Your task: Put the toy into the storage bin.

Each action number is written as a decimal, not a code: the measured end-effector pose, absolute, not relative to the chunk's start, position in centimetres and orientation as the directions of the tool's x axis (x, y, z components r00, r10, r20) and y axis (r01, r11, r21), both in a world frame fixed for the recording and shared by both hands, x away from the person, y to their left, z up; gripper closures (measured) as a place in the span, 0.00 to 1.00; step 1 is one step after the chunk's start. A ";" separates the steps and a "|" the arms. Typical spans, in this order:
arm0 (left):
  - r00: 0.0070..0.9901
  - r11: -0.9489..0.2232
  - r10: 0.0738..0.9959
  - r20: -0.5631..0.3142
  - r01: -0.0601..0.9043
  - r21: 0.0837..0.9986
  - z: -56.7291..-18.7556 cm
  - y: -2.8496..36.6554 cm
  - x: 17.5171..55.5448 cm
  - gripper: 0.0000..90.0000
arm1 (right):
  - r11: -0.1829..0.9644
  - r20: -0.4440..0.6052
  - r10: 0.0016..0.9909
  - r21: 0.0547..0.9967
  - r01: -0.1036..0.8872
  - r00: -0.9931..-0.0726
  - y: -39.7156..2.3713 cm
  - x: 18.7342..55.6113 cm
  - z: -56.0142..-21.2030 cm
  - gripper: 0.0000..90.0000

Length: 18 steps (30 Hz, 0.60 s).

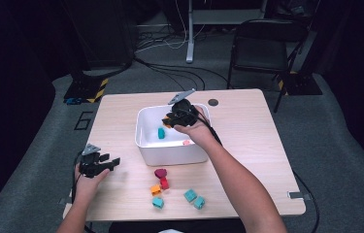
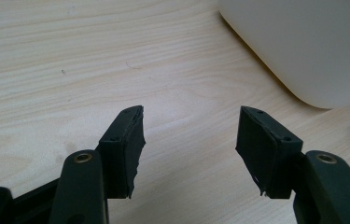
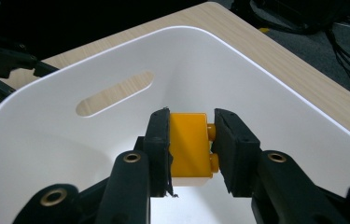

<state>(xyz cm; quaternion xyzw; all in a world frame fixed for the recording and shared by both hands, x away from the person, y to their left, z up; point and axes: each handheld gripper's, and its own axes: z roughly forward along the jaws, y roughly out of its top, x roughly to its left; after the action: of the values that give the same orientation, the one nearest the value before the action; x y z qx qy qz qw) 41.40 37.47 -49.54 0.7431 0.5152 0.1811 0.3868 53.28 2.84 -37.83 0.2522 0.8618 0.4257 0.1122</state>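
Observation:
My right gripper (image 3: pixel 190 135) is shut on a yellow-orange toy brick (image 3: pixel 189 144) and holds it inside the white bin (image 3: pixel 266 88), above its floor. From above, the right gripper (image 1: pixel 172 120) hangs over the bin (image 1: pixel 170 154) near its far rim. A teal brick (image 1: pixel 161 132) and a pink piece (image 1: pixel 186 142) lie on the bin's floor. My left gripper (image 1: pixel 114 162) rests low over the table at the front left, open, with nothing between its jaws. In the left gripper view the left gripper (image 2: pixel 190 133) frames bare wood, and the bin's rounded corner (image 2: pixel 312 46) stands at upper right.
In front of the bin lie a dark red heart-shaped piece (image 1: pixel 160 173), a red brick (image 1: pixel 164 183), an orange brick (image 1: pixel 156 190) and three teal bricks (image 1: pixel 158 202) (image 1: pixel 190 195) (image 1: pixel 199 202). A black chair (image 1: pixel 262 48) and cables stand on the floor behind the table (image 1: pixel 247 145).

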 end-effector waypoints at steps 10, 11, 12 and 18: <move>0.402 -0.170 0.907 -0.127 0.624 0.763 -49.5 37.5 41.4 0.46 | 0.517 0.016 0.536 0.784 0.344 -0.844 2.7 53.7 -38.3 0.67; 0.402 -0.169 0.907 -0.127 0.623 0.764 -49.5 37.5 41.4 0.46 | 0.511 0.023 0.545 0.783 0.354 -0.838 2.7 53.6 -38.3 0.67; 0.400 -0.168 0.908 -0.126 0.622 0.765 -49.6 37.4 41.4 0.46 | 0.511 0.025 0.545 0.783 0.356 -0.838 2.6 53.5 -38.3 0.67; 0.403 -0.171 0.906 -0.127 0.626 0.761 -49.5 37.5 41.4 0.46 | 0.500 0.014 0.545 0.797 0.338 -0.838 2.1 52.8 -37.5 0.65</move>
<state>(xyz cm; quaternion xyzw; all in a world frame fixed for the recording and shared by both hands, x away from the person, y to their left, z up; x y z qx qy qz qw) 41.40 37.47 -49.55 0.7434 0.5154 0.1817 0.3857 52.84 2.14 -37.53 0.2574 0.8577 0.4285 0.1205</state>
